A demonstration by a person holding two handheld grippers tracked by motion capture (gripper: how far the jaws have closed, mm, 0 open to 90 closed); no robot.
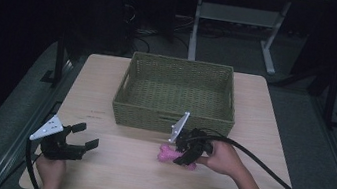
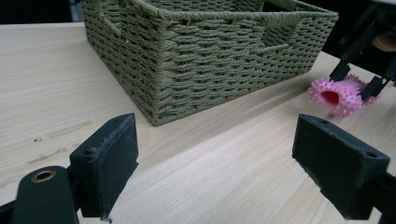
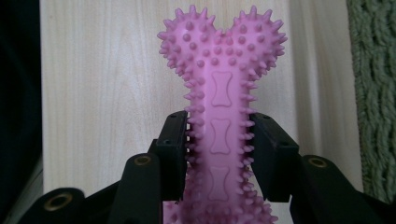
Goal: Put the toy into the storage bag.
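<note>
Fingers [image 3: 175, 149] of the right gripper [image 3: 219, 154] clamp the shaft of a spiky pink bone toy [image 3: 222, 93], its knobbed end jutting beyond them above the worktop [image 1: 115, 167]. A woven basket [image 1: 176, 93] sits just past them. The left gripper [image 1: 79, 141] rests well apart, fingers spread wide on nothing.

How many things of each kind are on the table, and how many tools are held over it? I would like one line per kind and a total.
Green woven basket: 1
Pink spiky bone-shaped toy: 1, clamped in the right tool
Hand-held tools: 2, the right one and the left tool, which is open with nothing between its pads
Total: 4
</note>
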